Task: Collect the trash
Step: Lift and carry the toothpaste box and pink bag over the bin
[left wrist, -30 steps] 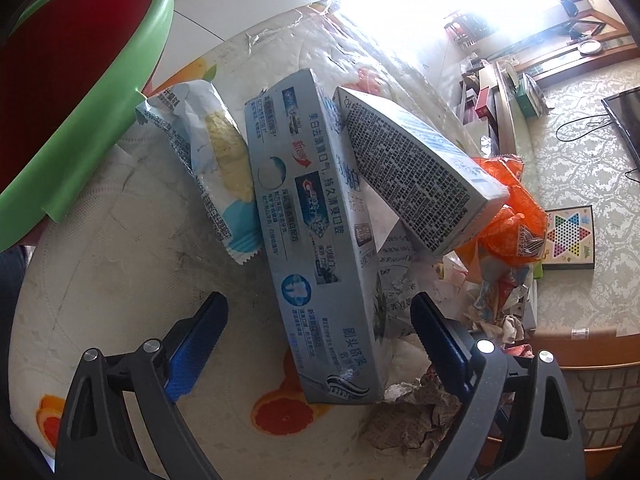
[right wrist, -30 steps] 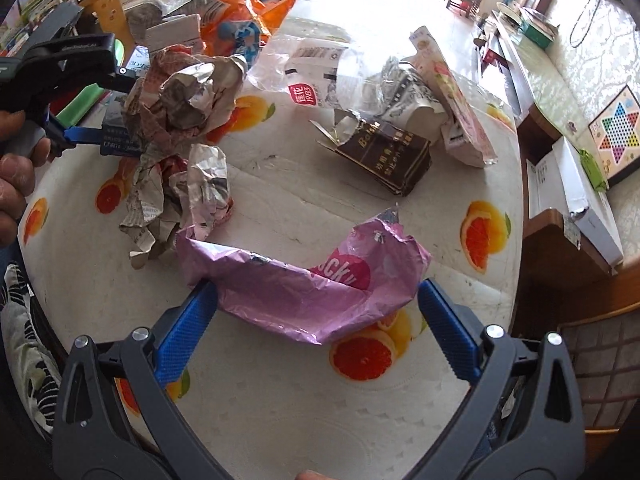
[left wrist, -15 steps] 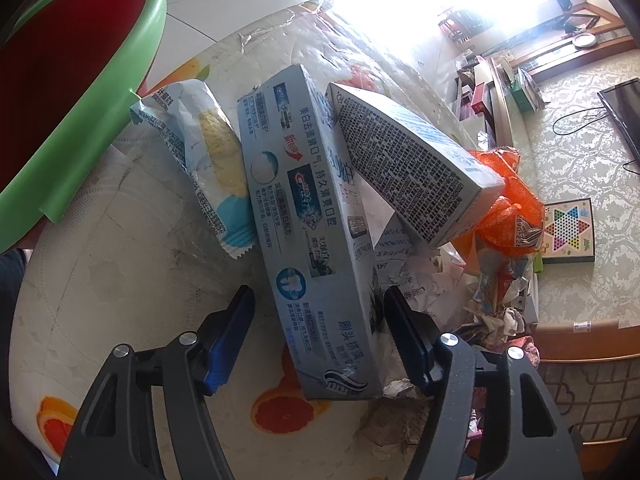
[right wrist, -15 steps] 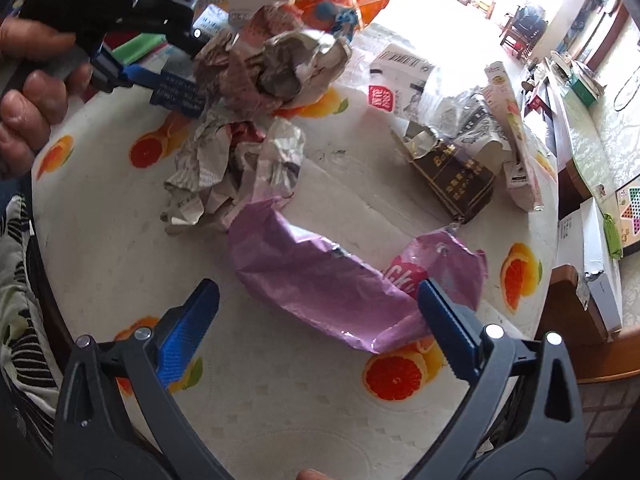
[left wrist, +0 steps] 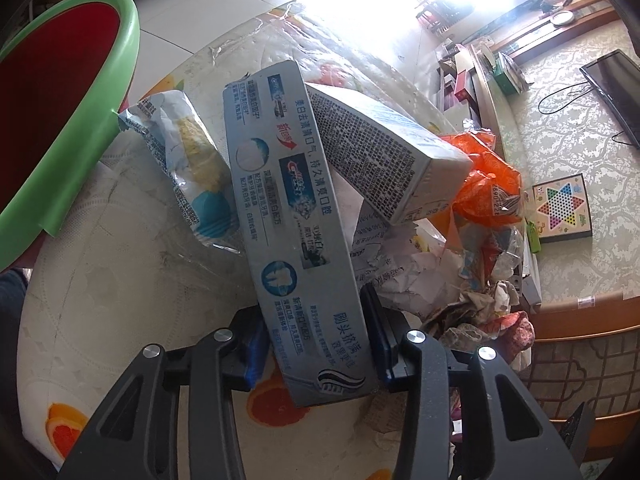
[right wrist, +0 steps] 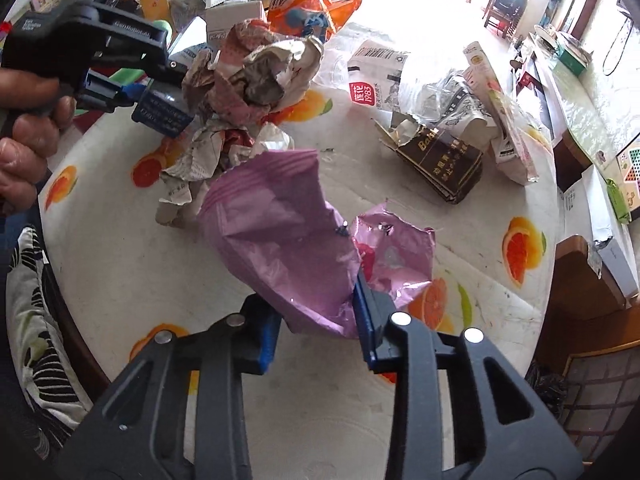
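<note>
My left gripper (left wrist: 316,352) is shut on the near end of a long grey-blue toothpaste box (left wrist: 288,216), its blue pads (left wrist: 256,354) pressed on both sides. A second box (left wrist: 384,152) leans across it, next to a white snack wrapper (left wrist: 188,168). My right gripper (right wrist: 316,332) is shut on a crumpled pink plastic bag (right wrist: 280,232), lifted off the table (right wrist: 120,264). The left gripper also shows in the right wrist view (right wrist: 136,96), at the far left.
A green-rimmed red bin (left wrist: 60,92) stands at the left of the table. Crumpled paper (right wrist: 248,92), an orange bag (right wrist: 308,12), a dark carton (right wrist: 440,160) and foil packets (right wrist: 500,108) lie across the table. A wooden cabinet (right wrist: 584,280) stands to the right.
My left gripper moved in and closed on the toothpaste box. My right gripper closed on the pink bag and bunched it up off the table.
</note>
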A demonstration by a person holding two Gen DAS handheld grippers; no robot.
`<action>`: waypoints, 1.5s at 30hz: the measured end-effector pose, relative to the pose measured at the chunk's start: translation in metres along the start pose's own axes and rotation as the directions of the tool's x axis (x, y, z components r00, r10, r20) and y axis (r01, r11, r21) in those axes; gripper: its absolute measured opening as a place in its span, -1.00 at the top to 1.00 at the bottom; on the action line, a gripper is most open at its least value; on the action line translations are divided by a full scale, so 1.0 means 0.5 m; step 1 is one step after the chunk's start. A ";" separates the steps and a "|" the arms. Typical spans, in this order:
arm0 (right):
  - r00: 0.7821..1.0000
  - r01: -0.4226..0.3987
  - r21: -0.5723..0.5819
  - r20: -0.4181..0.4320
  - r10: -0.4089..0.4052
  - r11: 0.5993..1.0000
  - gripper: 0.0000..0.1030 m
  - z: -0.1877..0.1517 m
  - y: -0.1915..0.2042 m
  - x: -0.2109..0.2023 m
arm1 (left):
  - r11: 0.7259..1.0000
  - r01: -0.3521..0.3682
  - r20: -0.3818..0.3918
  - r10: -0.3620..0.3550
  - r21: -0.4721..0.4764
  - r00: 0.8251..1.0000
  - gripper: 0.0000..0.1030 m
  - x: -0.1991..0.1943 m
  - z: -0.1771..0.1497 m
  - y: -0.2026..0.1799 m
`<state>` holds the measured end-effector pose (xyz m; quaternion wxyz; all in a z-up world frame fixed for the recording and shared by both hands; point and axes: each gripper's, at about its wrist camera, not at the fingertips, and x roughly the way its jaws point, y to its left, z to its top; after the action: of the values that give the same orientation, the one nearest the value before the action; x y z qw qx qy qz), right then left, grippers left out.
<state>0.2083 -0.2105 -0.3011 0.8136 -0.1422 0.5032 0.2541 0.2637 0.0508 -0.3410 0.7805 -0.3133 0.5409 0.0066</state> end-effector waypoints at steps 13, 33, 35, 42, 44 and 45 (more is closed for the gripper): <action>0.988 -0.009 0.204 0.154 -0.023 0.979 0.42 0.023 -0.019 -0.130 | 0.991 0.046 0.070 -0.055 0.125 0.996 0.24 -0.146 -0.034 0.001; 0.937 0.061 0.301 0.312 -0.159 0.952 0.42 0.146 0.079 -0.312 | 0.902 -0.152 0.356 -0.001 0.403 0.934 0.24 -0.447 -0.049 -0.006; 0.934 0.059 0.292 0.322 -0.157 0.954 0.42 0.156 0.091 -0.314 | 0.904 -0.158 0.364 0.003 0.397 0.932 0.24 -0.459 -0.042 0.009; 0.932 0.048 0.248 0.337 -0.132 0.968 0.42 0.198 0.136 -0.306 | 0.916 -0.173 0.385 0.022 0.363 0.923 0.24 -0.477 -0.020 0.053; 0.933 0.040 0.233 0.340 -0.119 0.972 0.42 0.212 0.151 -0.302 | 0.919 -0.180 0.390 0.032 0.350 0.920 0.23 -0.481 -0.010 0.069; 0.933 0.038 0.223 0.342 -0.115 0.974 0.42 0.220 0.159 -0.299 | 0.920 -0.186 0.393 0.038 0.346 0.919 0.23 -0.480 -0.006 0.073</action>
<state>0.1916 -0.1315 -0.1161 0.9105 -0.0260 0.3675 0.1879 0.1492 0.1574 -0.1555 0.9137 -0.1186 0.3885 0.0087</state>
